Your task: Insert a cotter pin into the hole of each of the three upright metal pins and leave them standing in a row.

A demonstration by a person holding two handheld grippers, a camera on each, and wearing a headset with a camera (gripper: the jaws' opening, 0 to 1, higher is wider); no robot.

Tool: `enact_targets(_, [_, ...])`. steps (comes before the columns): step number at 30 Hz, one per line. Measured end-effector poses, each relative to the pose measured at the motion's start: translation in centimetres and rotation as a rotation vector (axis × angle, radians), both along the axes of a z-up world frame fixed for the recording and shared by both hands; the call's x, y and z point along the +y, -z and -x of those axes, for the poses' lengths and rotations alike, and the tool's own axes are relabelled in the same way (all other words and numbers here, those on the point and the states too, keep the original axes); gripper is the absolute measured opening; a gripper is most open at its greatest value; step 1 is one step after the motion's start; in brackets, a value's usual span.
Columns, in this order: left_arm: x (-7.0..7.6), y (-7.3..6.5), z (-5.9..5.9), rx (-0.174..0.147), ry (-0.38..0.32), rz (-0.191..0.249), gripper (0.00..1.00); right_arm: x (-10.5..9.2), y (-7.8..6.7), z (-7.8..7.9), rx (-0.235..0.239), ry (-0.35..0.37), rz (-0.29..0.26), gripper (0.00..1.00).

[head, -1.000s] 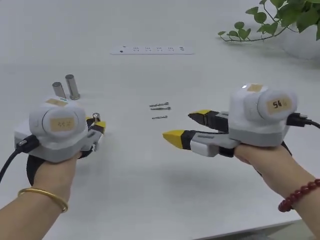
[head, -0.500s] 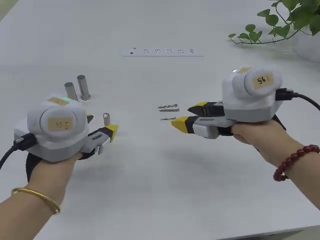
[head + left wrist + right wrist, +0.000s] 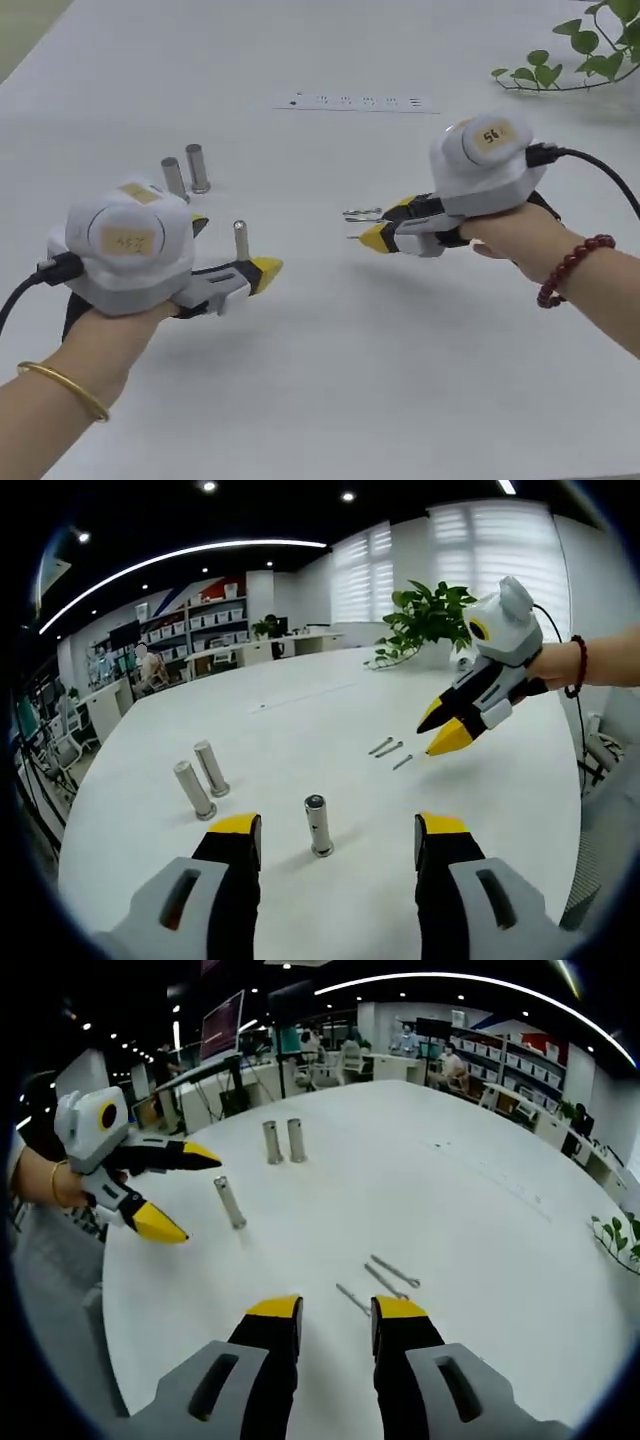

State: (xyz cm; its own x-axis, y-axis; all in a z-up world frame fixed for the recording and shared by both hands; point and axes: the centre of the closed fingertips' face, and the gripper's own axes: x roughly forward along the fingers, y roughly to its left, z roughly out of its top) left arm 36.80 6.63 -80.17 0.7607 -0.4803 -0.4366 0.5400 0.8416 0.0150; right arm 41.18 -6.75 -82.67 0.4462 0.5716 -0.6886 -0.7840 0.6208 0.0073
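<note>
Jaws of our left gripper (image 3: 338, 828) stand wide apart, released. One upright metal pin (image 3: 318, 823) stands on the white table (image 3: 300, 720) between the two yellow tips, touching neither. The other two metal pins (image 3: 211, 768) stand upright just beside each other, farther away and to the left in the left gripper view, well apart from the single one. In the head view we hold this gripper low at the left, with a tip on either side of the lone pin.

Our right gripper (image 3: 336, 1310) is released too, its jaws a narrow gap apart with nothing between them. Three cotter pins (image 3: 385, 1282) lie flat and loose on the table, close together and roughly parallel, well apart from the metal pins. The nearest lies just ahead of the tips, and we cannot tell whether a tip touches it.

Farther back on the table lies a white power strip (image 3: 352, 101), and leaves of a plant (image 3: 590, 60) reach in at the far right corner.
</note>
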Motion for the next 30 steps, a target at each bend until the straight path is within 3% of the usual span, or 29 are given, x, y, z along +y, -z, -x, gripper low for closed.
enact_targets(13, [-0.7,-1.0,0.9,-0.005,0.063,0.046,0.83,0.0,2.7,-0.8,0.051,-0.075,0.125,0.23])
enact_targets(17, [-0.7,-1.5,1.1,-0.013,0.072,0.062,0.87,-0.2,3.0,-0.9,0.058,-0.080,0.137,0.22])
enact_targets(21, [-0.6,-1.4,1.5,-0.005,0.083,0.059,0.88,-0.3,3.6,-0.8,0.074,-0.101,0.150,0.20])
enact_targets(30, [-0.6,-1.3,2.2,0.007,0.095,0.054,0.87,-0.2,3.4,-0.9,0.081,-0.166,0.182,0.14])
